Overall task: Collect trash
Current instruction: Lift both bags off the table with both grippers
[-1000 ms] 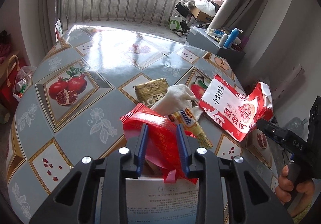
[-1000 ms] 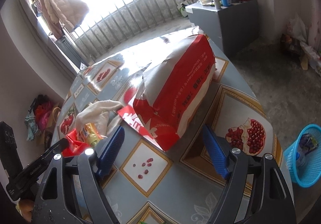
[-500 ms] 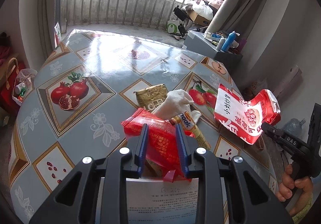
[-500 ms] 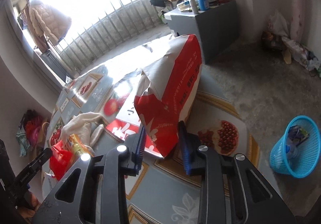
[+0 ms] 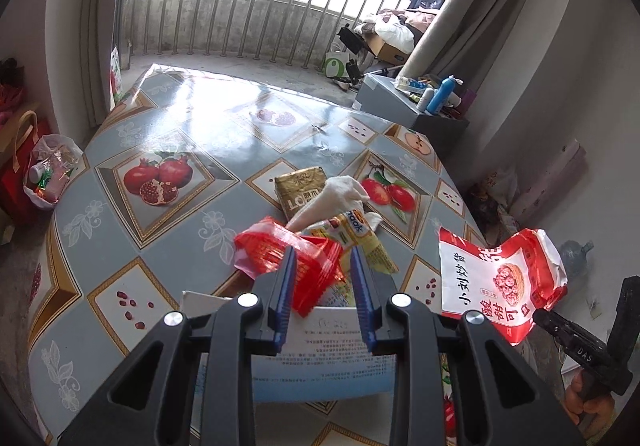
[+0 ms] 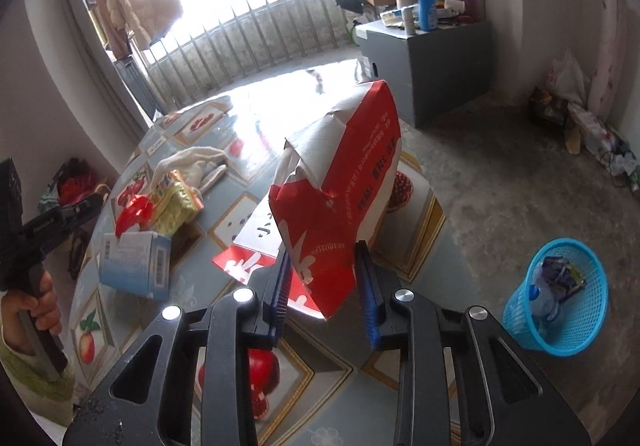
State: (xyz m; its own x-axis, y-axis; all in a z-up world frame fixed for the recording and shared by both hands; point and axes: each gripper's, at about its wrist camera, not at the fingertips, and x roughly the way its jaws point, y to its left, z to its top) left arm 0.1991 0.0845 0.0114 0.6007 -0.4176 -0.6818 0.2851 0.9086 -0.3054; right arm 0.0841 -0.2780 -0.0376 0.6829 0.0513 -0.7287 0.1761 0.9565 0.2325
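My right gripper (image 6: 322,288) is shut on the corner of a large red and white snack bag (image 6: 340,182) and holds it up off the table; the bag also shows in the left wrist view (image 5: 500,282) at the table's right edge. My left gripper (image 5: 322,300) is shut on a crumpled red wrapper (image 5: 296,258), above a pale blue carton (image 5: 320,358). Beside the wrapper lie a yellow snack packet (image 5: 360,238), a white crumpled tissue (image 5: 336,198) and a gold packet (image 5: 300,186). A blue trash basket (image 6: 560,298) with trash in it stands on the floor to the right.
The round table (image 5: 160,134) has a glossy fruit-patterned cloth. A grey cabinet (image 6: 432,58) with bottles stands beyond it. Bags (image 5: 48,174) sit on the floor at the left. Clutter (image 6: 592,126) lies along the right wall.
My right gripper shut on the red and white bag and lifted it off the table toward the right edge. My left gripper kept its hold on the red wrapper.
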